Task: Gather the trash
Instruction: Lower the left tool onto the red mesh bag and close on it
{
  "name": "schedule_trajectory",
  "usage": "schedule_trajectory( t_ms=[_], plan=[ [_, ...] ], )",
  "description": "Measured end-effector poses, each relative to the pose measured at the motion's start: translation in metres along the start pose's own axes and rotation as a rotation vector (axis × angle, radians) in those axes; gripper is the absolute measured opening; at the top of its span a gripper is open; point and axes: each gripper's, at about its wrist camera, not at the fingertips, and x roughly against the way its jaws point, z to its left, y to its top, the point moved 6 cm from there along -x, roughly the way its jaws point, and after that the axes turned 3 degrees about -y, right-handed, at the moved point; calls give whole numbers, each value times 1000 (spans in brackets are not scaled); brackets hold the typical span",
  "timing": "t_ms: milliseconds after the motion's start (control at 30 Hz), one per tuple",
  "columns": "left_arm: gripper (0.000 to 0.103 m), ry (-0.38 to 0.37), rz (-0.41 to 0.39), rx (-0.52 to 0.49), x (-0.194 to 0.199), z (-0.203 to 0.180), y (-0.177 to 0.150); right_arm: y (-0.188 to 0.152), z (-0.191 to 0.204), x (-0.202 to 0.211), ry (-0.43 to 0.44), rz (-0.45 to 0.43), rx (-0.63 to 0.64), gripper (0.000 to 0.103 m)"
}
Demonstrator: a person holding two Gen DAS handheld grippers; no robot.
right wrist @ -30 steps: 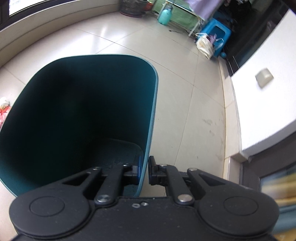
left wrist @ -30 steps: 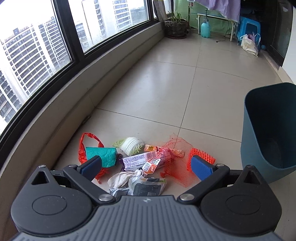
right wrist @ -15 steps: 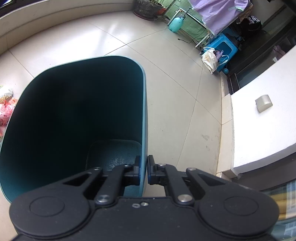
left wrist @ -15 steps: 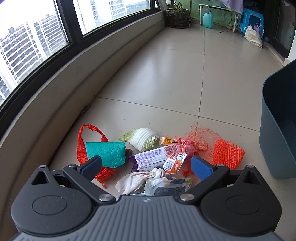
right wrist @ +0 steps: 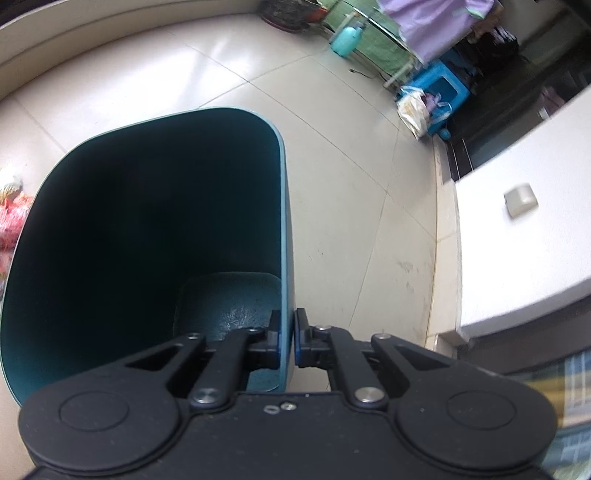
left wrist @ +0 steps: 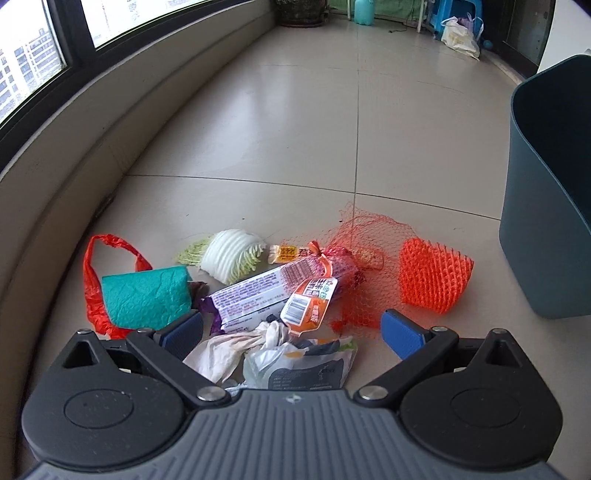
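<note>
A heap of trash lies on the tiled floor in the left wrist view: a green crumpled paper on a red plastic bag, a cabbage piece, a purple-white wrapper, an orange foam net, red mesh, a white tissue and a grey pouch. My left gripper hangs open just above the tissue and pouch. The teal bin stands right of the heap. My right gripper is shut on the teal bin's rim; the bin looks empty inside.
A curved low wall under windows runs along the left of the heap. Far down the floor stand a plant pot, a teal spray bottle, a blue stool and a white bag. A white counter is right of the bin.
My left gripper has dropped toward the trash heap, which now looks larger and closer between its open fingers. The right gripper, still clamped on the rim, has shifted sideways with the bin.
</note>
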Motion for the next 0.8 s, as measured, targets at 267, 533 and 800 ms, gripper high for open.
schedule_trajectory(
  t_ms=[267, 533, 800],
  plan=[
    [103, -85, -7, -83, -31, -33, 21, 0, -25, -13, 10, 50, -174, 5],
    [103, -180, 12, -225, -71, -75, 33, -11, -37, -22, -1, 88, -235, 6],
    [103, -274, 25, -302, -104, -106, 35, -21, -56, -39, -29, 142, -321, 4]
  ],
)
